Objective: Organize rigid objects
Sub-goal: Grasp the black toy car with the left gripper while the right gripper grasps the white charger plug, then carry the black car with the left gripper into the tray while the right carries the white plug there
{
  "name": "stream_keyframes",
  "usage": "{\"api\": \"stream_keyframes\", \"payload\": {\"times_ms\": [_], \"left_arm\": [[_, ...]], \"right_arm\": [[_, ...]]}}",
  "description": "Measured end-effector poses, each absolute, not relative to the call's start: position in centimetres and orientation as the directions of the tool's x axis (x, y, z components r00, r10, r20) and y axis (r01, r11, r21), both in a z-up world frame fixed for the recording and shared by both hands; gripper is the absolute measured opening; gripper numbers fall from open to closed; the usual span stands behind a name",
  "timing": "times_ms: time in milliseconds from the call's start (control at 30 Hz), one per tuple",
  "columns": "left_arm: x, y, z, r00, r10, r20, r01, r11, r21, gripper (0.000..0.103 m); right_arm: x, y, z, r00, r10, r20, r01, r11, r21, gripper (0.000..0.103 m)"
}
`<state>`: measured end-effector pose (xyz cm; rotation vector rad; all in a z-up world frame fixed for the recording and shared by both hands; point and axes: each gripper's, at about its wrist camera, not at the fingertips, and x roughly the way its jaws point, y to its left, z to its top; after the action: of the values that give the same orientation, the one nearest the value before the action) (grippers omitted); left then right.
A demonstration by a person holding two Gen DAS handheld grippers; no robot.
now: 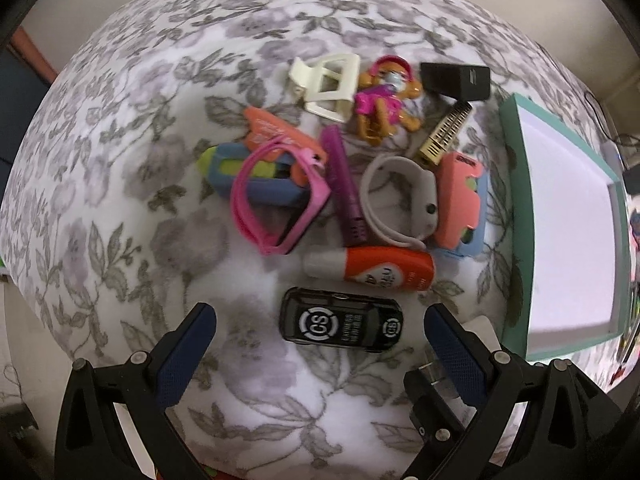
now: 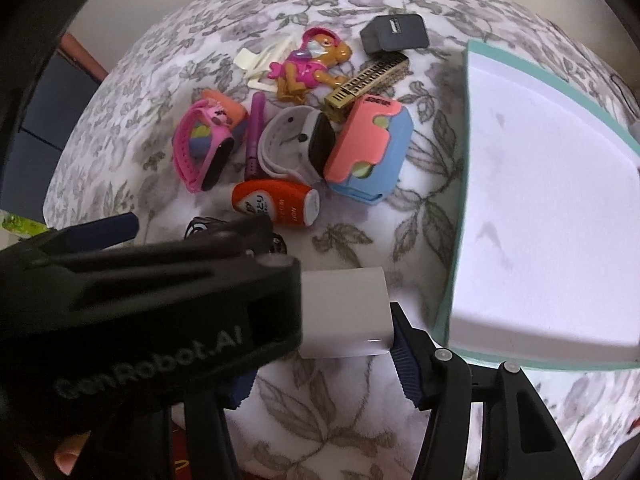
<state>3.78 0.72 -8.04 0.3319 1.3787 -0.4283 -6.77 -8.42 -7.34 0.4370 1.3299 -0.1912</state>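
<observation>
My left gripper (image 1: 320,314) points down at the flowered cloth (image 1: 120,208), open, its blue pads either side of a black toy car (image 1: 342,322) without touching it. Beyond the car lies a pile: an orange-and-white bottle (image 1: 372,268), a pink watch (image 1: 276,196), a grey watch (image 1: 400,200), a purple tube (image 1: 344,184) and a pink-and-blue toy (image 1: 460,204). My right gripper (image 2: 332,340) is shut on a white charger block (image 2: 344,312); its left finger is hidden behind the left gripper's black housing (image 2: 152,300).
A teal box (image 2: 452,264) with a white inside lies open to the right of the pile. At the far side rest a cream hair claw (image 1: 324,84), a dog figure (image 1: 384,100), a gold comb (image 1: 444,134) and a black adapter (image 1: 456,80).
</observation>
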Motion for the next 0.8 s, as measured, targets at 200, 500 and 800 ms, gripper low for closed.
{"api": "stream_keyframes", "payload": {"times_ms": [200, 500, 800], "left_arm": [[2.2, -1.6, -8.7, 0.112, -0.074, -0.991, 0.501, 0.866, -0.008, 0.103], [-0.2, -5.0, -9.6, 0.078, -0.066, -0.995, 0.535, 0.845, -0.014, 0.076], [-1.6, -6.3, -8.7, 0.078, -0.092, -0.993, 0.524, 0.851, -0.038, 0.076]], "right_arm": [[-8.1, -9.5, -7.1, 0.236, 0.119, -0.964, 0.39, 0.897, 0.206, 0.061], [-7.6, -9.5, -7.0, 0.231, 0.118, -0.966, 0.394, 0.896, 0.204, 0.061], [-7.5, -9.5, -7.0, 0.228, 0.12, -0.966, 0.399, 0.893, 0.205, 0.061]]}}
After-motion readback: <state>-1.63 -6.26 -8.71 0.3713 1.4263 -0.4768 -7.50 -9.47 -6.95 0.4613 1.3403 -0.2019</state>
